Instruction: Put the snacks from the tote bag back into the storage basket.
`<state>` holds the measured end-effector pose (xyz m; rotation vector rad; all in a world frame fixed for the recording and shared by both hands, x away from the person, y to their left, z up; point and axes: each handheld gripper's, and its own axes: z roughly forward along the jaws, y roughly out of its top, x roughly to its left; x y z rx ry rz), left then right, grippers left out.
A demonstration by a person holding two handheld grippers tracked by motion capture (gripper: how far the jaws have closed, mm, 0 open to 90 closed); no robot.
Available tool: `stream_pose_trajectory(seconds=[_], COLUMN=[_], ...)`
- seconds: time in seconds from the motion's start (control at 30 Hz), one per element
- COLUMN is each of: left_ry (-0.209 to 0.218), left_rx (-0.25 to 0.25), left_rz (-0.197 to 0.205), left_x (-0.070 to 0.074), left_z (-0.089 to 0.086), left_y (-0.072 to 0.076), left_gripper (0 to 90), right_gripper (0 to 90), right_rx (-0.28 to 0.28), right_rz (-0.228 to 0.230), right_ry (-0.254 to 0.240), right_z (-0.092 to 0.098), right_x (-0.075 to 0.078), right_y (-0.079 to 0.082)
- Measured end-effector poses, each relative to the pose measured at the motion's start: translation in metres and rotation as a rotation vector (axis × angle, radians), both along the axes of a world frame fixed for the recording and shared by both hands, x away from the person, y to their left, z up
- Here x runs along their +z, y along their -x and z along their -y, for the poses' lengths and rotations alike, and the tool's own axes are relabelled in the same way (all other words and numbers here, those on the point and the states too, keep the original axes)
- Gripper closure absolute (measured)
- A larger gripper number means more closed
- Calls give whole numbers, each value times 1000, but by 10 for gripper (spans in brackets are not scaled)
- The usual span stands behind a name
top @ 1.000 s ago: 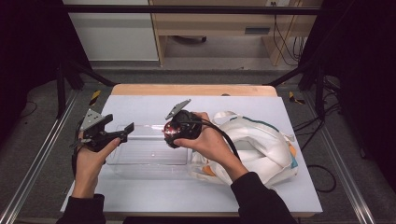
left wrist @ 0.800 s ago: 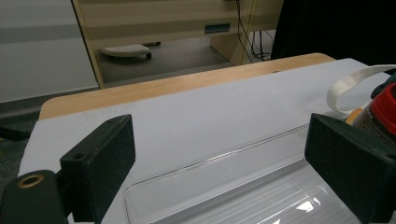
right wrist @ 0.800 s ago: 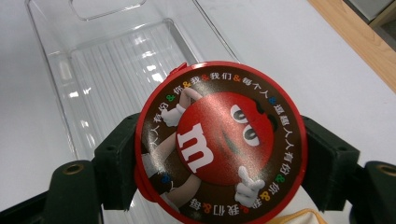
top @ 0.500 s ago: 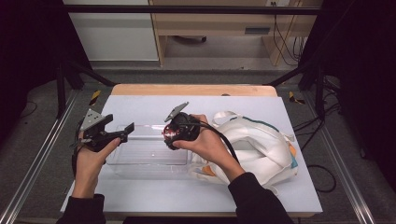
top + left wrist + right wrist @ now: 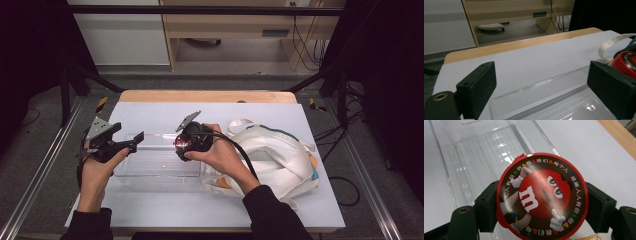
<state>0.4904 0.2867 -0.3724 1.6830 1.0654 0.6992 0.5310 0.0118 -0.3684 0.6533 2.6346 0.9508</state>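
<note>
Right fingers (image 5: 541, 202) clamp red tin (image 5: 541, 196), bottom cropped | left fingers (image 5: 544, 85) wide, empty

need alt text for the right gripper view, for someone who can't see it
The right gripper clamps a round red candy tin by its sides between two black jaws, its lid facing the camera with a red cartoon candy character and a ring of small printed characters. Behind it lies a clear plastic tray on a white table with a wooden edge.
</note>
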Motion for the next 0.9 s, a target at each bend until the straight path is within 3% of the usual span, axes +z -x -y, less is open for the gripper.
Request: stream_pose_trajectory(seconds=[0.9], left_ry=[-11], left_rx=[-4], left_rz=[-11], left_x=[-2], left_z=[2], left_y=[-1], left_gripper=[87], right_gripper=[260], right_rx=[1], right_rz=[-16], right_ry=[27], right_z=[3], right_x=[-17], right_y=[-4])
